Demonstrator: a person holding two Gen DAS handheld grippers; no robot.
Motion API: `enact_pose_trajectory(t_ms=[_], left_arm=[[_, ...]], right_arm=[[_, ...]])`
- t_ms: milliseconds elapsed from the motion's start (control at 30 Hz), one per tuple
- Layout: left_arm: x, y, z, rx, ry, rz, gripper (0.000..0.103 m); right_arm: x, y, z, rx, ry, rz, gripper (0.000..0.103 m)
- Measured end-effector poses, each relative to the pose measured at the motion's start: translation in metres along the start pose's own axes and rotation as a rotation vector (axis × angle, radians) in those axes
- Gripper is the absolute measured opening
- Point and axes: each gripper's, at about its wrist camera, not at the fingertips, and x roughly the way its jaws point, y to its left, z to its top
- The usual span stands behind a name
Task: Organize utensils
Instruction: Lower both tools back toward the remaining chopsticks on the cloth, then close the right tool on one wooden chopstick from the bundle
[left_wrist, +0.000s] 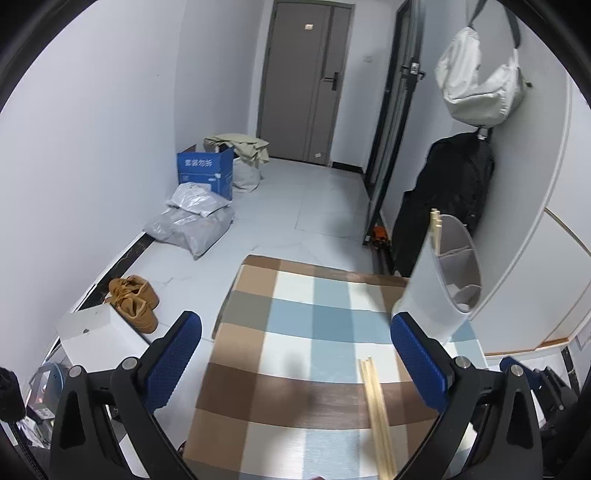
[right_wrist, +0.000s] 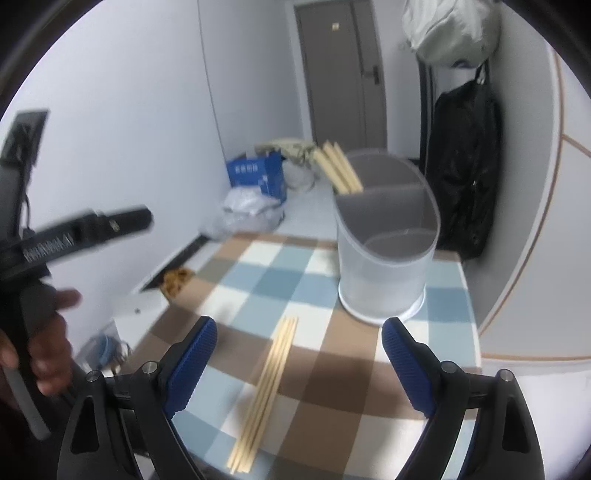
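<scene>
A bundle of loose chopsticks lies flat on the checked worktop in the lower middle of the right wrist view, its long axis running from the lower left up toward the holder. This pale oval holder stands upright at centre right, divided into compartments, with more chopsticks leaning up and left out of its far section; the near sections' contents are hard to make out. The right gripper is spread wide around the bundle without touching, and the left gripper is wide too, its view cutting off the bundle's lower end.

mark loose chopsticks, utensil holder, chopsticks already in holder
loose chopsticks (right_wrist: 267, 391), right wrist view, middle of the bundle on the cloth
utensil holder (right_wrist: 384, 280), right wrist view, front wall
chopsticks in holder (right_wrist: 338, 168), right wrist view, shafts above the rim
</scene>
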Motion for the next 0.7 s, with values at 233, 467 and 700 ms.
enact_pose_trajectory(t_ms=[233, 467, 700], left_arm=[[0.008, 0.02, 0.002, -0.022, 0.024, 0.011, 0.1], [0.013, 0.03, 0.002, -0.024, 0.041, 0.01, 0.1], [0.019, 0.047, 0.006, -0.088, 0.069, -0.007, 0.1]], right_arm=[[0.047, 0.003, -0.004, -0.025, 0.178, -0.02, 0.073], [0.09, 0.01, -0.001, -0.083, 0.29, -0.048, 0.059], [0.126, 0.012, -0.004, -0.053, 0.38, -0.075, 0.032]])
